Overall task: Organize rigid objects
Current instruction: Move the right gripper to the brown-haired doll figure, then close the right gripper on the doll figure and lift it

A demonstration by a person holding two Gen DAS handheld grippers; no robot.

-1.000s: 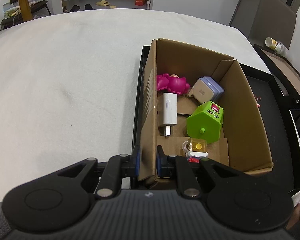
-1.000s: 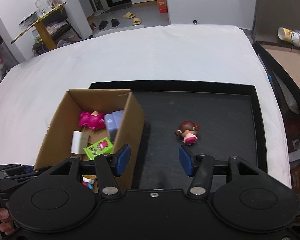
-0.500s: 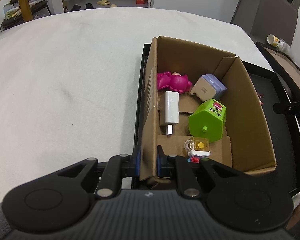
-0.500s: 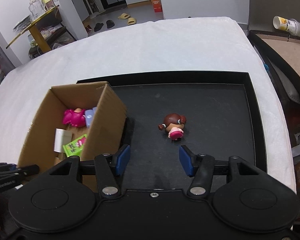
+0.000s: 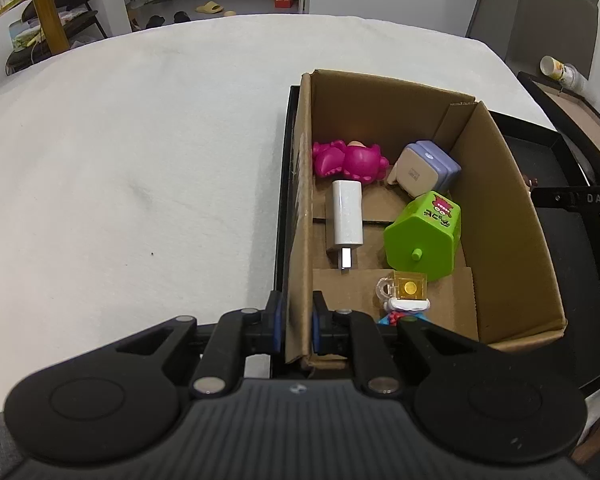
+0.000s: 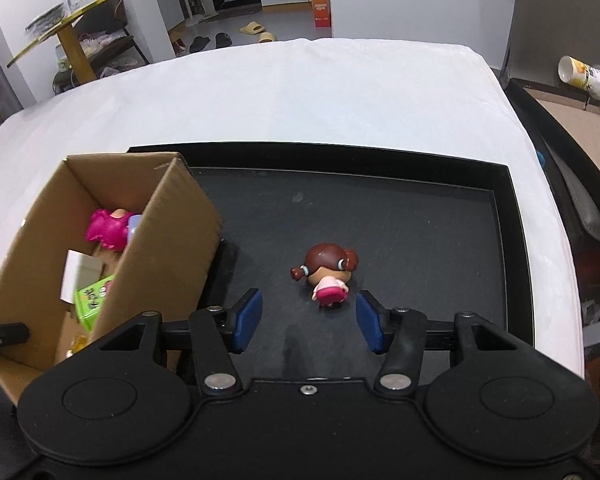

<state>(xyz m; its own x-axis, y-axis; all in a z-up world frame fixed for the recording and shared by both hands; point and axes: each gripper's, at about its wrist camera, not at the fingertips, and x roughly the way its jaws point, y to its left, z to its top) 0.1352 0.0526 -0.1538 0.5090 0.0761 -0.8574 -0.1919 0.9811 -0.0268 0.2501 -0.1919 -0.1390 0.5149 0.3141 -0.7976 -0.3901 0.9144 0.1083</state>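
A cardboard box (image 5: 512, 216) stands on the left part of a black tray (image 6: 420, 216). My left gripper (image 5: 296, 326) is shut on the box's near left wall. Inside lie a pink toy (image 5: 348, 160), a white charger (image 5: 346, 216), a lilac and cream block (image 5: 424, 170), a green toy house (image 5: 424, 236) and a small yellow lock (image 5: 408, 292). A little doll (image 6: 326, 274) with brown hair and a pink dress lies on the tray, just ahead of my right gripper (image 6: 308, 320). Its jaws are closing with nothing between the blue pads, the doll just beyond their tips.
The tray rests on a white cloth-covered table (image 5: 140, 160). A paper cup (image 6: 584, 76) lies on a side surface at the far right. Bare tray floor stretches behind and to the right of the doll.
My right gripper has come down and forward toward the doll, which now sits larger and nearer its pads. The left gripper keeps its grip on the box wall.
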